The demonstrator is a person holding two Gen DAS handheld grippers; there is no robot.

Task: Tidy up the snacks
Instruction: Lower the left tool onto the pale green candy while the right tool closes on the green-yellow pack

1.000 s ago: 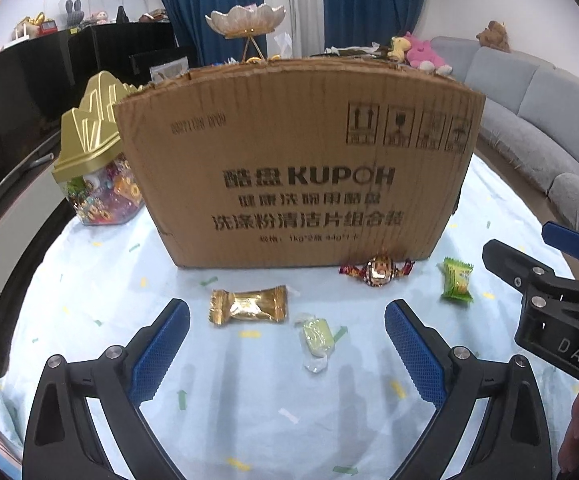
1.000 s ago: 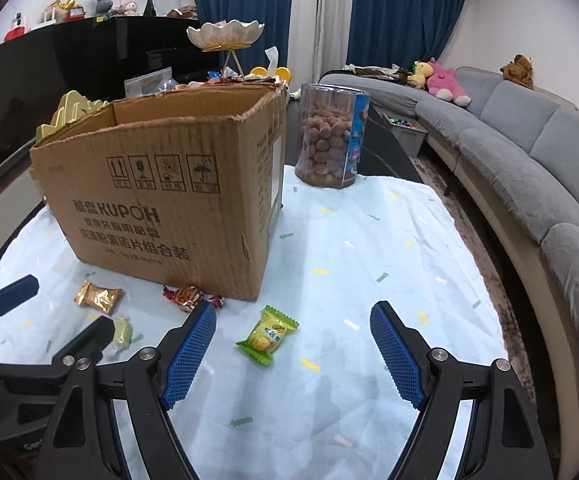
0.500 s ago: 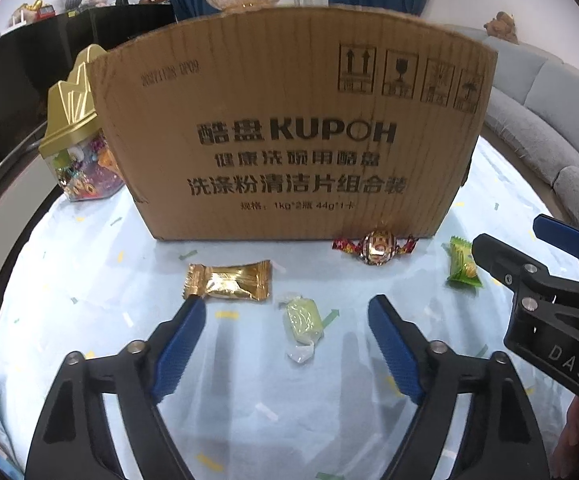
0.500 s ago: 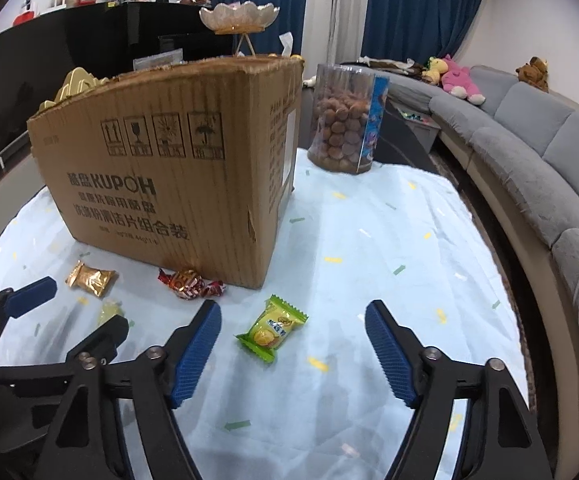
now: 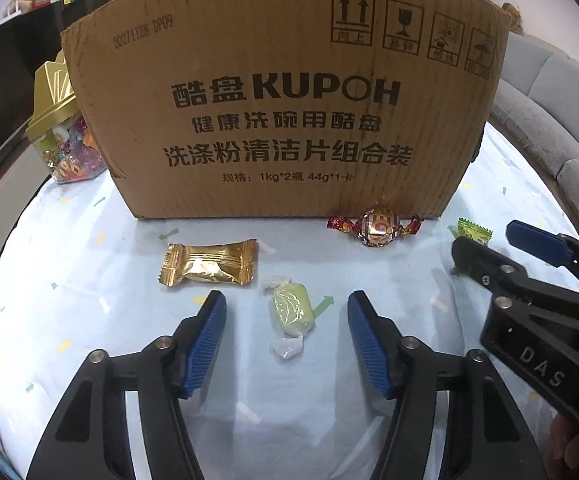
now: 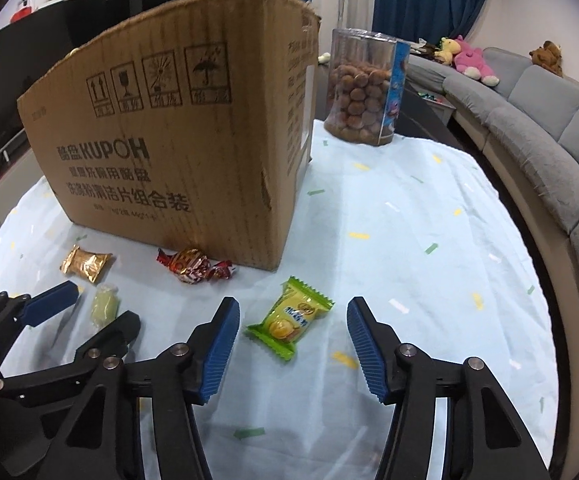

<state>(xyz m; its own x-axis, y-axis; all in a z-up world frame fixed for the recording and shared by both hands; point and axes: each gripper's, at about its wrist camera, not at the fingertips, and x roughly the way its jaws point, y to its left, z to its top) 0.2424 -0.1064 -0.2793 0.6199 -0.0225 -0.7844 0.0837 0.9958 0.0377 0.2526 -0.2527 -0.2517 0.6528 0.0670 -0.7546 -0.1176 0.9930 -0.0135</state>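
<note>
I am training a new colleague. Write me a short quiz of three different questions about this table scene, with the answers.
1. True or false: the left gripper already clamps the pale green candy.
2. Which snack lies between the right gripper's closing jaws?
3. How many loose snacks lie before the cardboard box?

Key
1. False; its jaws are closing, not yet touching.
2. The green packet.
3. Four, including the gold packet and the red-wrapped candy.

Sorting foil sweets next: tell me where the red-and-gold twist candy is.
The red-and-gold twist candy lies on the tablecloth against the cardboard box, near its right front corner, between the gold packet and green packet.
</note>
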